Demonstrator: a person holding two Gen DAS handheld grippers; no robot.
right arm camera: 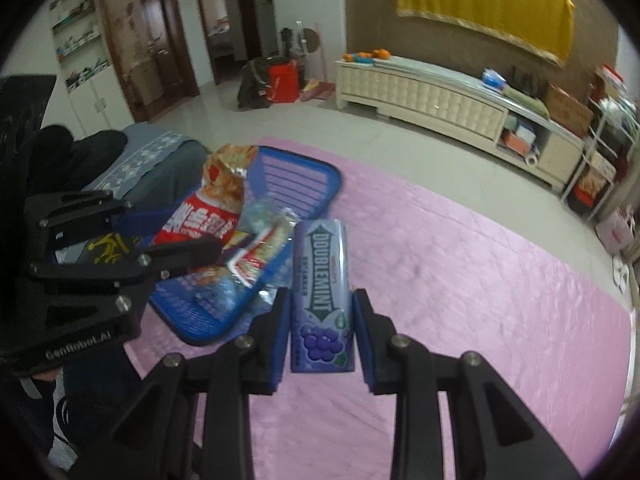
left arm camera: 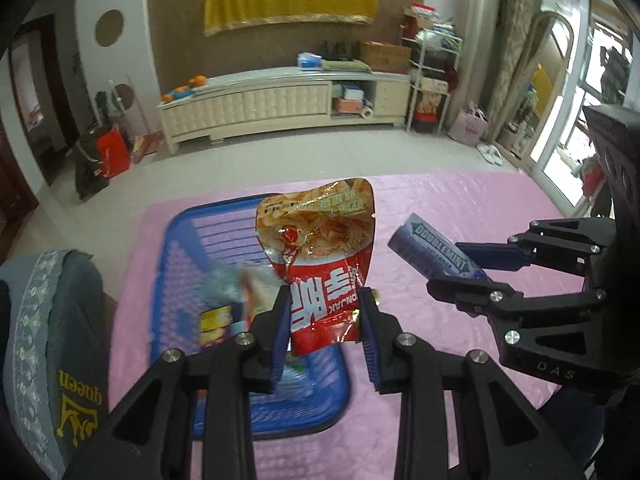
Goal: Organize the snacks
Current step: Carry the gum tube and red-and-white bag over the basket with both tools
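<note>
Item 1: red konjac snack pouch, centre of the left wrist view. Pinched at its near end by the left gripper, pads narrowed onto the foil; long axis running away from the fingers, far end tipped up. Hanging directly over the blue basket (several wrappers already inside, blurred).

Item 2: purple Doublemint gum pack, centre of the right wrist view. Clamped at its grape-printed end by the right gripper, fingers closed on both long sides; long axis straight ahead along the fingers. Held over the pink tablecloth, just beside the basket's rim, lower left of it in frame.

Nearer to a drop: left gripper, already above the basket; right needing a shift leftward, judged.
</note>
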